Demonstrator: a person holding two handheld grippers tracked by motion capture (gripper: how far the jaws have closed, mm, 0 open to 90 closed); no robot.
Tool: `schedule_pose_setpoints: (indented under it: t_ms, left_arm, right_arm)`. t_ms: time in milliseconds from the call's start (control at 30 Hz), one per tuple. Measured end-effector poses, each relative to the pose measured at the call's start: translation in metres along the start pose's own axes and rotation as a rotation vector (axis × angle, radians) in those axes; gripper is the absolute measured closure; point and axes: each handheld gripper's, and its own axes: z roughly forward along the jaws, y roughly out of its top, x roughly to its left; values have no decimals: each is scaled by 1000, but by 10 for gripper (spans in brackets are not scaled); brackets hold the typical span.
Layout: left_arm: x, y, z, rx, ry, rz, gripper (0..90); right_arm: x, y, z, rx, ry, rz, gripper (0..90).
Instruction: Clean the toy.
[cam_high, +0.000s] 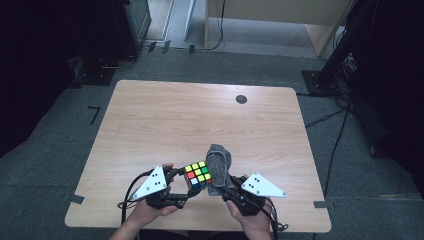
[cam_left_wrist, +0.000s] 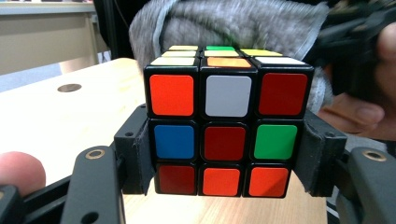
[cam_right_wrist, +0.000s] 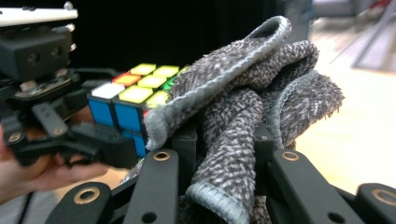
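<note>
The left gripper (cam_high: 186, 192) was clenched on a puzzle cube (cam_high: 198, 174), its two black jaws pressing the cube's opposite sides low down, as the left gripper view showed (cam_left_wrist: 224, 179). The cube (cam_left_wrist: 225, 126) sat level above the near edge of the wooden table (cam_high: 200, 120), one face up and one face squarely toward that camera; being a cube, it had no long axis.

The right gripper (cam_high: 227, 189) was grasping a bunched grey cloth (cam_high: 218, 167). The cloth (cam_right_wrist: 252, 112) rose from between the jaws, its long axis running up and away from the gripper, and its folded top leaned against the cube's (cam_right_wrist: 133, 100) side, touching it.
</note>
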Motion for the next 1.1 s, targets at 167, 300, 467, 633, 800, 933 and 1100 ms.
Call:
schedule_pose_setpoints:
  t_ms: [167, 300, 467, 633, 800, 933, 1100]
  left_arm:
    - [2, 5, -4, -22, -2, 6, 339]
    - [2, 1, -2, 17, 15, 25, 339]
    - [0, 2, -2, 17, 19, 29, 338]
    - [2, 4, -4, 24, 49, 65, 338]
    - [-5, -6, 11, 161, 165, 173, 339]
    - [-19, -9, 23, 220, 164, 257, 339]
    - [-27, -6, 22, 199, 166, 292, 339]
  right_arm:
    - [-4, -13, 15, 142, -8, -68, 721]
    - [-5, -1, 1, -3, -44, -14, 721]
    - [2, -3, 2, 4, 4, -31, 720]
    - [-4, -9, 9, 128, -81, -66, 718]
    - [3, 11, -11, -32, -119, -41, 718]
    - [28, 15, -5, -33, -35, -118, 712]
    - [38, 9, 6, 6, -11, -160, 709]
